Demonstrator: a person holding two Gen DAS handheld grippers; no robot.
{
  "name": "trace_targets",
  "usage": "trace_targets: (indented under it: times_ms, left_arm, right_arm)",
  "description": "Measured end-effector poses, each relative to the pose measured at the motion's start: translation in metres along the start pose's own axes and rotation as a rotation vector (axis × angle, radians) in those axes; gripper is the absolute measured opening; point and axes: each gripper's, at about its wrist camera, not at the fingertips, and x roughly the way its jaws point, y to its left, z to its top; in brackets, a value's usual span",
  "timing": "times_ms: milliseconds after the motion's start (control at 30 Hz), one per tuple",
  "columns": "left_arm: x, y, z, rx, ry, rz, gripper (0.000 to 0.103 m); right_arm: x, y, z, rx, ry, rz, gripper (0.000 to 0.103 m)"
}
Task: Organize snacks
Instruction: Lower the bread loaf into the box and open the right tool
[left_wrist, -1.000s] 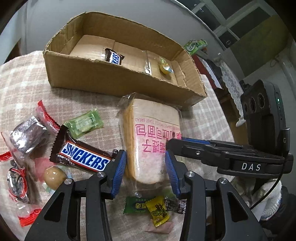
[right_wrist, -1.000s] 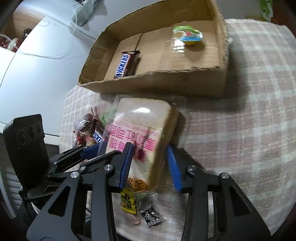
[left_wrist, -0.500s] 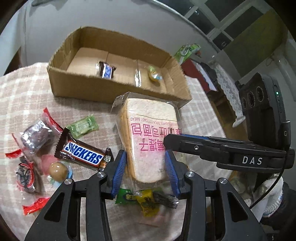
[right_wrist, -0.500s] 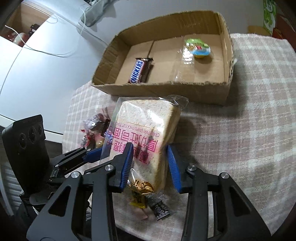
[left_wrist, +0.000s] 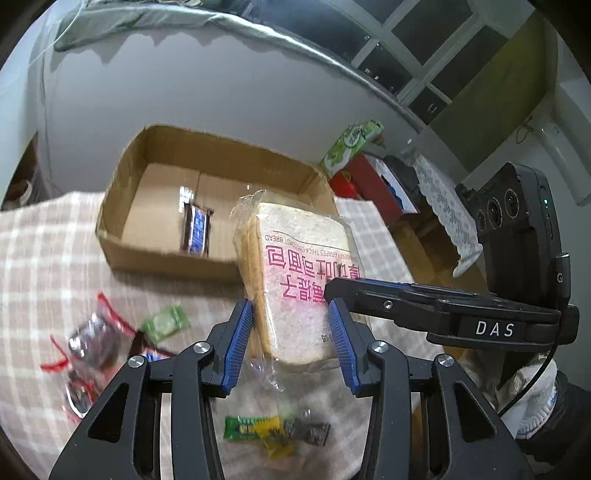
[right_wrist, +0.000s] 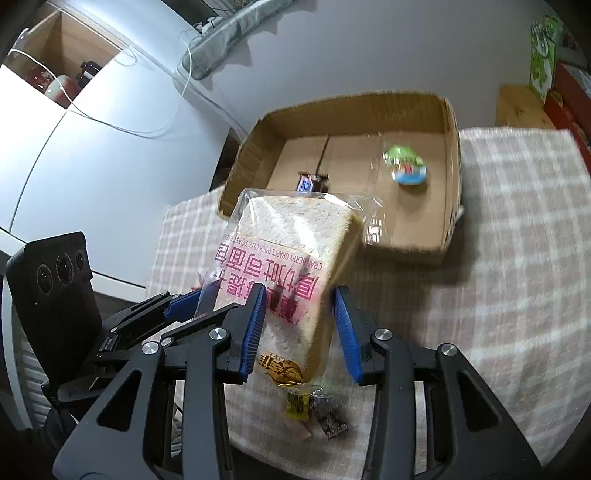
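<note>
Jaws around "TOAST BREAD" pack (left_wrist: 295, 280)

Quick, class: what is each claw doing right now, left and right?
Left claw: closed on the bagged toast bread.
Right claw: closed on the same bagged toast bread, held off the table.

We seem to be in a lived-in home: a table under a beige checked tablecloth (right_wrist: 517, 229), a white lace cloth (left_wrist: 443, 199) draped over furniture, a white cabinet (right_wrist: 92, 177) with an open wooden cubby (right_wrist: 55, 48) of jars, a dark paned window (left_wrist: 424, 55)
</note>
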Motion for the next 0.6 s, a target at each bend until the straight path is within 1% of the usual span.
trace_targets:
  times_ms: [267,400,600]
  left_arm:
    - [0.014,0.006,0.038,-0.002,-0.037,0.005,0.040]
    - [0.023,0.009,0.052,0.001,-0.038,0.005,0.040]
    - [0.039,0.014,0.065,0.007,-0.019,0.021,0.040]
  right_arm:
    - [0.001,0.000,0.039,-0.034,-0.026,-0.028,0.040]
    - [0.000,-0.003,0.052,-0.037,-0.031,-0.036,0.040]
    - [0.012,-0.011,0.072,-0.034,-0.022,-0.041,0.040]
